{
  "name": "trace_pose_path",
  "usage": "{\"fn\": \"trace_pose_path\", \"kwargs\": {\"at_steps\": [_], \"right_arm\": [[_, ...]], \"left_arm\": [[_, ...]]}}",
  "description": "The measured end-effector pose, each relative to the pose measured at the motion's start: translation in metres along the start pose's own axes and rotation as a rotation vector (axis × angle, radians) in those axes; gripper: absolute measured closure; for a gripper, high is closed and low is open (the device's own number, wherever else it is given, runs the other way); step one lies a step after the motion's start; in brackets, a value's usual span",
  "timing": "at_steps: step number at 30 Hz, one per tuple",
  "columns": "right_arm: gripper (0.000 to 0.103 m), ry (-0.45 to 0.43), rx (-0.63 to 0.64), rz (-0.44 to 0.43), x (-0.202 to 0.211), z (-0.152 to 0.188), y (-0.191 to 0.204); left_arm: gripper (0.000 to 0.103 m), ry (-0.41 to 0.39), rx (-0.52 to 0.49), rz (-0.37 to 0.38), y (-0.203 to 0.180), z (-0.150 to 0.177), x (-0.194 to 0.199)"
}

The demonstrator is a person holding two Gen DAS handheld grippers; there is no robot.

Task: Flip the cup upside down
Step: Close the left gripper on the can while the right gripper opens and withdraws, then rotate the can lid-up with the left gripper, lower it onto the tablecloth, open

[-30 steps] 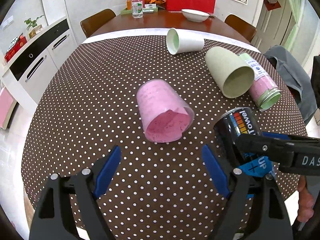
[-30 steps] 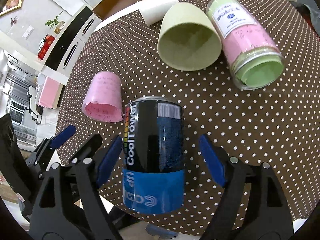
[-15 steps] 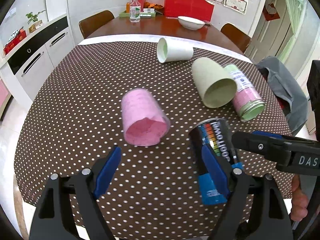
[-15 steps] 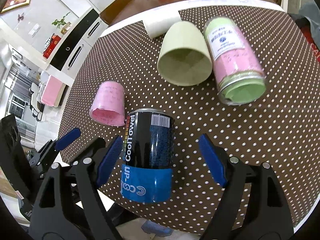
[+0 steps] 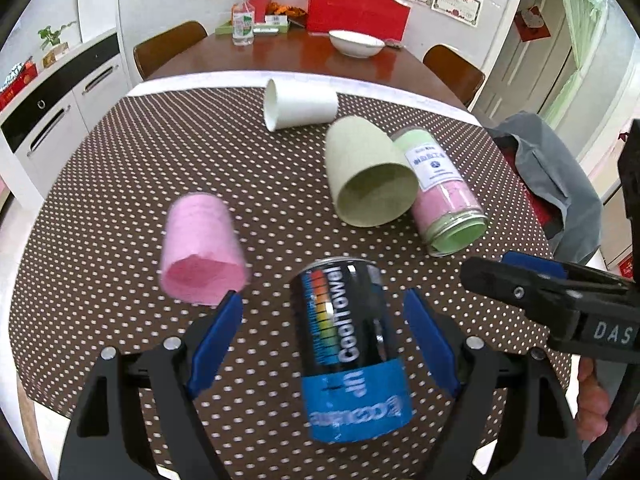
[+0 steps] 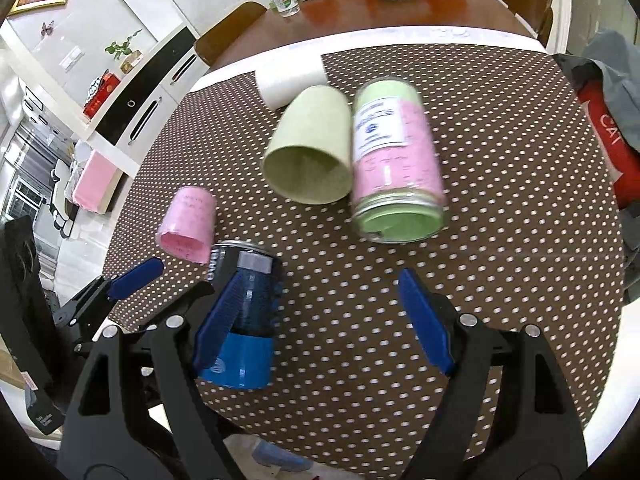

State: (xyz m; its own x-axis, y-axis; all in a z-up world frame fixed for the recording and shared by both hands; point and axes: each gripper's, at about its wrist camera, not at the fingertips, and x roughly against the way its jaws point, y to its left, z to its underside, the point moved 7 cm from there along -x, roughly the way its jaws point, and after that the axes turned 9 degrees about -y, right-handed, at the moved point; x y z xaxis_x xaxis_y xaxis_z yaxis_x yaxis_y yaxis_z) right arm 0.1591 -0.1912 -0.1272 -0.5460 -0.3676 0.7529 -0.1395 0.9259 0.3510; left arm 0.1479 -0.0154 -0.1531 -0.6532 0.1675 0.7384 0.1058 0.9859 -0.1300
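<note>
A black and blue "CoolTowel" can (image 5: 352, 352) stands upside down on the dotted tablecloth near its front edge; it also shows in the right wrist view (image 6: 244, 316). My left gripper (image 5: 324, 352) is open, its blue fingers on either side of the can without touching it. My right gripper (image 6: 324, 320) is open and empty, with the can behind its left finger. A pink cup (image 5: 202, 248), a green cup (image 5: 368, 178), a white cup (image 5: 298, 104) and a pink and green jar (image 5: 444, 196) all lie on their sides.
The brown dotted tablecloth (image 5: 120, 200) covers a round table. A wooden dining table (image 5: 280, 52) behind holds a white bowl (image 5: 356, 42), a spray bottle (image 5: 243, 20) and a red bag. A chair with a grey jacket (image 5: 560, 188) stands at right. White cabinets (image 5: 60, 100) stand at left.
My left gripper has moved right, so the can now stands between its fingers. My right gripper has moved right and back, leaving the can at its left finger.
</note>
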Motion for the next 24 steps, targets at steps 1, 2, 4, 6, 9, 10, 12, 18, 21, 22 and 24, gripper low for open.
{"fn": "trace_pose_path", "kwargs": {"at_steps": [1,2,4,6,9,10,12,18,21,22,24], "right_arm": [[0.025,0.001,0.002,0.002,0.000,-0.002,-0.003],[0.025,0.002,0.003,0.005,0.000,-0.003,-0.008],[0.025,0.008,0.017,0.006,-0.002,-0.005,-0.015],[0.025,0.017,0.020,0.009,-0.005,-0.006,-0.021],[0.025,0.043,0.021,0.007,-0.015,-0.006,-0.027],[0.025,0.052,0.024,0.005,-0.018,-0.006,-0.027],[0.025,0.069,0.028,-0.003,-0.024,-0.006,-0.027],[0.025,0.109,0.033,-0.015,-0.038,-0.006,-0.027],[0.025,0.118,0.036,-0.020,-0.042,-0.008,-0.026],[0.025,0.119,0.037,-0.021,-0.043,-0.010,-0.025],[0.025,0.117,0.039,-0.023,-0.043,-0.013,-0.025]], "left_arm": [[0.021,0.011,0.009,0.000,-0.003,0.000,-0.004],[0.021,0.019,0.015,-0.002,-0.004,0.001,-0.007],[0.021,0.044,0.033,-0.018,-0.007,0.003,-0.017],[0.021,0.064,0.053,-0.026,-0.008,0.005,-0.025],[0.021,0.091,0.071,-0.044,-0.008,0.007,-0.035],[0.021,0.104,0.075,-0.052,-0.008,0.008,-0.040],[0.021,0.121,0.079,-0.062,-0.008,0.009,-0.048],[0.037,0.156,0.140,-0.048,-0.002,0.012,-0.064],[0.037,0.139,0.137,-0.048,-0.001,0.009,-0.063],[0.037,0.134,0.134,-0.052,-0.001,0.009,-0.062],[0.037,0.118,0.130,-0.052,-0.002,0.005,-0.059]]}}
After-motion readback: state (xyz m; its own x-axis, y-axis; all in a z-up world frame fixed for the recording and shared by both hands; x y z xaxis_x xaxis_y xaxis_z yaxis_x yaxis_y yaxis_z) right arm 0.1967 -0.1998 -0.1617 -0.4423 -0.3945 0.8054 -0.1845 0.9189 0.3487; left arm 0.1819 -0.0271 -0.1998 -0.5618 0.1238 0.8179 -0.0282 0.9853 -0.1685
